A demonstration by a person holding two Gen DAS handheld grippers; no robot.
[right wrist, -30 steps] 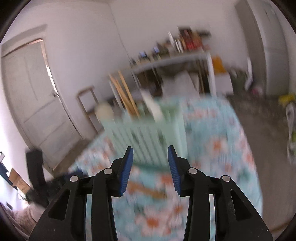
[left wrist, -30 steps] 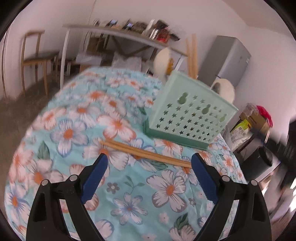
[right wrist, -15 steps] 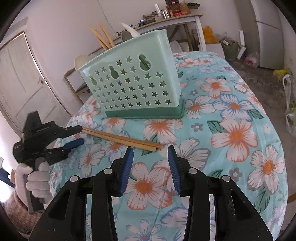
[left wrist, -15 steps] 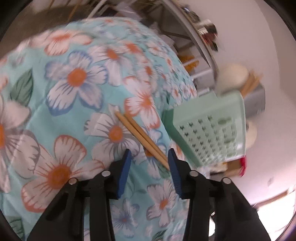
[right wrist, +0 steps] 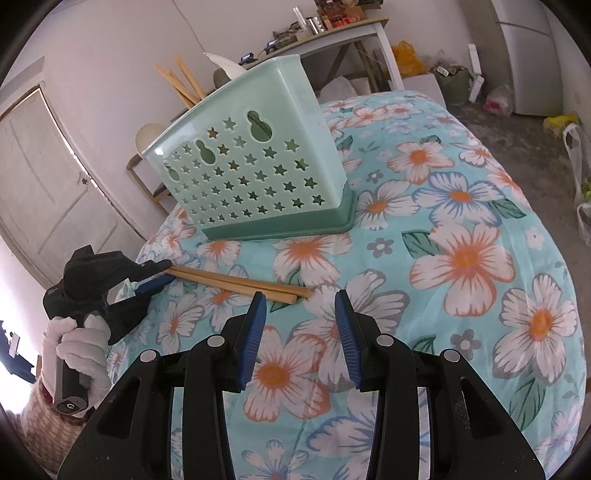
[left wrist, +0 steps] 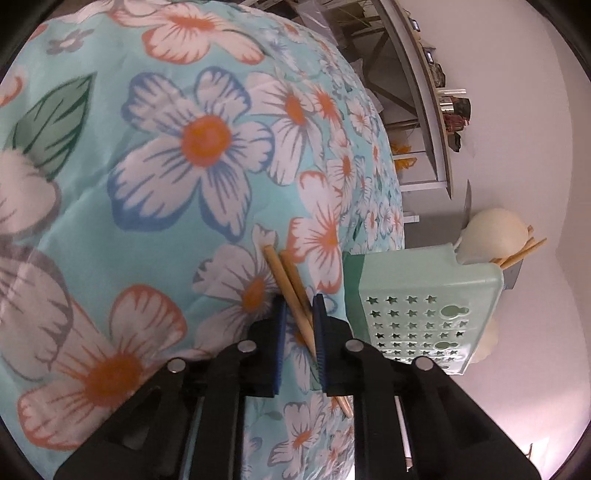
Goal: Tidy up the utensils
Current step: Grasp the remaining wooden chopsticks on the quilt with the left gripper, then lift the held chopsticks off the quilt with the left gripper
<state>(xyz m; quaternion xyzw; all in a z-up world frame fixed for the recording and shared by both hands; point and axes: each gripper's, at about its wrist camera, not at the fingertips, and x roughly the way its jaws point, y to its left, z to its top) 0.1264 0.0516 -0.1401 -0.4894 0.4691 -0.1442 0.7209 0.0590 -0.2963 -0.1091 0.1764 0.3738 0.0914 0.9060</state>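
A pair of wooden chopsticks (right wrist: 240, 283) lies on the floral tablecloth in front of a mint-green utensil basket (right wrist: 251, 173). My left gripper (left wrist: 298, 306) has its jaws narrowed around the near end of the chopsticks (left wrist: 291, 291), which still rest on the cloth. In the right wrist view the left gripper (right wrist: 159, 273) sits at the chopsticks' left end. My right gripper (right wrist: 299, 306) is open and empty just in front of their right end. The basket (left wrist: 424, 306) holds other chopsticks and white spoons.
The round table with the floral cloth (right wrist: 461, 258) drops off at its edges. A cluttered shelf-table (right wrist: 332, 33), a chair, a door (right wrist: 44, 177) and a grey cabinet stand around the room. Bags lie on the floor at the right.
My left gripper came down to the chopsticks' end and narrowed its jaws around them. My right gripper swung down toward the table and settled near the chopsticks' other end.
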